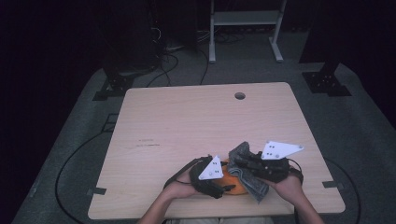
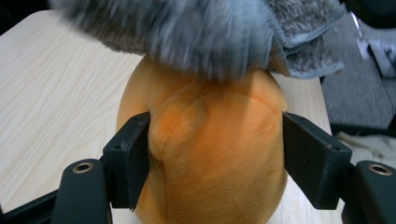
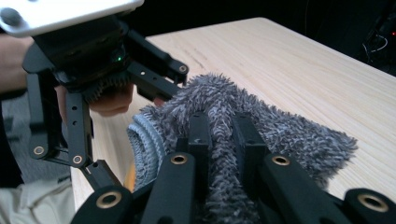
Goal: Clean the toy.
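low in the frame near the worktop [image 1: 187, 121] edge, the left claw [image 2: 215, 158] is clamping the orange plush [image 2: 210, 154]; the right claw [image 3: 224, 140] is pinching the grey cloth [image 3: 280, 126] against its top, wiping seemingly midway.

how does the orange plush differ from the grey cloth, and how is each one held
The orange plush is smooth, short-piled and rounded; the grey cloth is shaggy, flat and folded. The left gripper spans the plush's sides with its jaws set wide, while the right gripper pinches a fold of cloth between jaws nearly together. The cloth drapes over the top of the plush. Both are soft and near the table's front edge.
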{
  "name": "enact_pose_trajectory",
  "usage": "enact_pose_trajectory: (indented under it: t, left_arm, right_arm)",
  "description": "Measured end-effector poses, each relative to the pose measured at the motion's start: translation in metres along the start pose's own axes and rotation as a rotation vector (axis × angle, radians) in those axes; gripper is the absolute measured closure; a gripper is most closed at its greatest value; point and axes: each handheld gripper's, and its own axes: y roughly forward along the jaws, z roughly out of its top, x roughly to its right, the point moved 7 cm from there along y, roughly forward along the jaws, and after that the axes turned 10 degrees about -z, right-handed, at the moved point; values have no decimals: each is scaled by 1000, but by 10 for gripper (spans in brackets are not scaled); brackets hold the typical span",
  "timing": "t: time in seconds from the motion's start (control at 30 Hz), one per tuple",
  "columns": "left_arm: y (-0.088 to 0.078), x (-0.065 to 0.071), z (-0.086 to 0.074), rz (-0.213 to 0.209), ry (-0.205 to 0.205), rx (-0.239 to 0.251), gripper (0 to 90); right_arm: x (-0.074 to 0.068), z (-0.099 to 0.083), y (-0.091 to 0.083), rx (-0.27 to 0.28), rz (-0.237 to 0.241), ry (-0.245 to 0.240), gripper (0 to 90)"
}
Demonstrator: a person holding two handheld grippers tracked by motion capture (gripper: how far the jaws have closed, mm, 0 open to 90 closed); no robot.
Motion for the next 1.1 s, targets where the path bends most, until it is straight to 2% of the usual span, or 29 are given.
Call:
enact_pose_trajectory:
  t: [0.13,0.17,0.23,0.27,0.33,0.4,0.6,0.67,0.77,0.87,0.9,0.97,1.03,1.1]
  left_arm:
    - [-1,-3,-2,-12,-30,11,294]
    - [-1,-4,-1,-10,-49,16,280]
    - [3,-7,3,2,-119,28,182]
    - [5,-9,4,6,-142,22,146]
    - [5,-8,3,6,-125,16,159]
    - [3,-8,1,0,-116,23,231]
    - [-6,-10,-9,-27,-111,-8,280]
    - [-9,-11,-14,-44,-122,-19,282]
    - [-11,-13,-16,-54,-147,-11,267]
    - [-7,-14,-8,-57,-191,1,126]
    - [-6,-14,-6,-53,-195,8,119]
    - [-5,-14,-6,-41,-176,0,137]
    - [-7,-15,-9,-41,-170,7,195]
    - [-9,-16,-13,-44,-180,2,227]
  right_arm:
    - [10,-10,4,-21,-15,31,794]
    - [13,-12,4,-21,-15,42,794]
    - [14,-13,3,-16,-23,61,794]
    - [13,-12,3,-12,-22,63,794]
    - [9,-10,4,-6,-16,54,794]
    - [9,-10,4,-5,-22,39,793]
    - [26,-21,3,-16,-47,92,793]
    - [33,-28,2,-26,-63,102,793]
    - [38,-34,3,-31,-55,146,793]
    - [37,-32,5,-27,-67,150,792]
    - [36,-30,5,-16,-58,157,793]
    - [32,-26,4,-1,-61,151,793]
    - [28,-21,3,17,-50,144,792]
    - [27,-20,4,16,-53,137,793]
